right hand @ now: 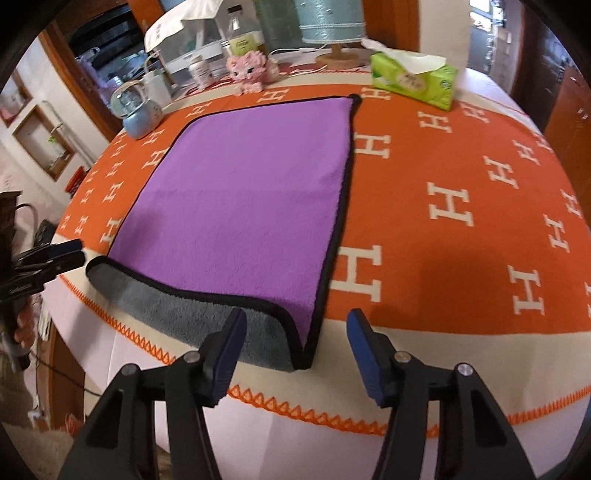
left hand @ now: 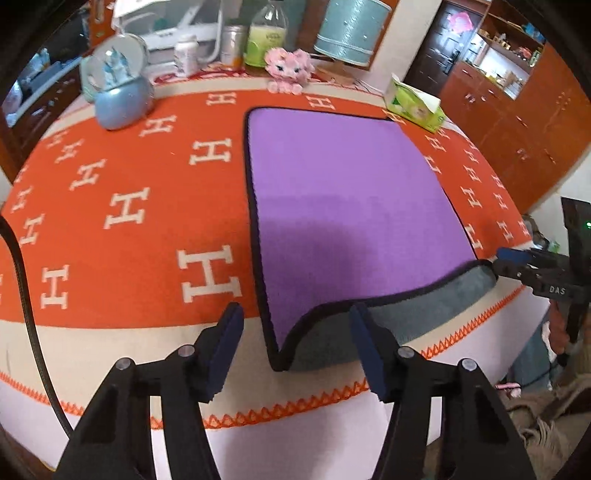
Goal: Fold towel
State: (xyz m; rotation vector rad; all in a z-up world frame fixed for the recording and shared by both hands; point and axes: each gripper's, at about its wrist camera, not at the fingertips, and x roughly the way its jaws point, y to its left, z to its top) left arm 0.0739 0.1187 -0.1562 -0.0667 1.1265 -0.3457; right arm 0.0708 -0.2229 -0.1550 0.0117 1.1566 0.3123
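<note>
Purple towel (left hand: 347, 192), one, lies flat on the orange H-patterned tablecloth (left hand: 129, 206), its near edge curled back to show the grey underside. Two grippers: left gripper (left hand: 295, 350) and right gripper (right hand: 295, 350), each with jaws wide apart and holding nothing, at the towel's near corners. One green tissue box (right hand: 413, 83) has a tissue protruding; one snow globe (left hand: 118, 88) encloses a blue figure.

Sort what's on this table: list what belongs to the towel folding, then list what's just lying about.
For the job:
purple towel
left gripper
right gripper

Lying about:
snow globe
pink plush toy
tissue pack
bottle
lamp
</note>
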